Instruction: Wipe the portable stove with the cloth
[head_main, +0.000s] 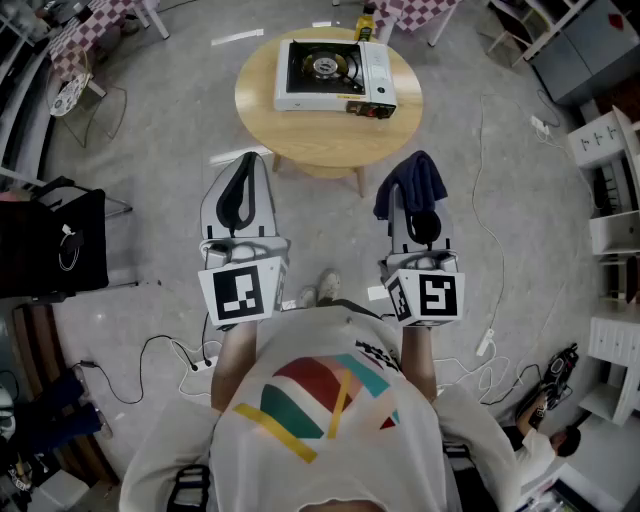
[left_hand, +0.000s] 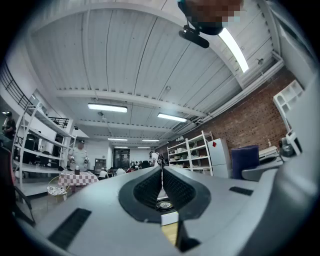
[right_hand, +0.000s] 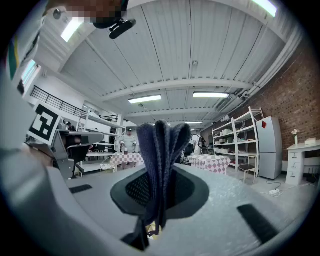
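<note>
counts: I count one portable stove (head_main: 335, 77), one cloth (head_main: 410, 185), one round wooden table (head_main: 262, 112), two claws and two marker cubes (head_main: 241, 292), one per claw.
stove look: white body, black burner well holding one round burner, pale control strip on its 3 o'clock side, dark-red part at the near corner.
stove place: on the table, at 12 o'clock from me, well apart from both claws.
cloth look: dark blue, folded, bunched upright.
left claw (left_hand: 161, 180): jaws pressed together, nothing between them.
right claw (right_hand: 160, 176): clamped on the cloth, at 3 o'clock of the left claw.
bottle (head_main: 366, 22): one, yellow, at the stove's 12 o'clock.
writing: stove print too small for me to read.
</note>
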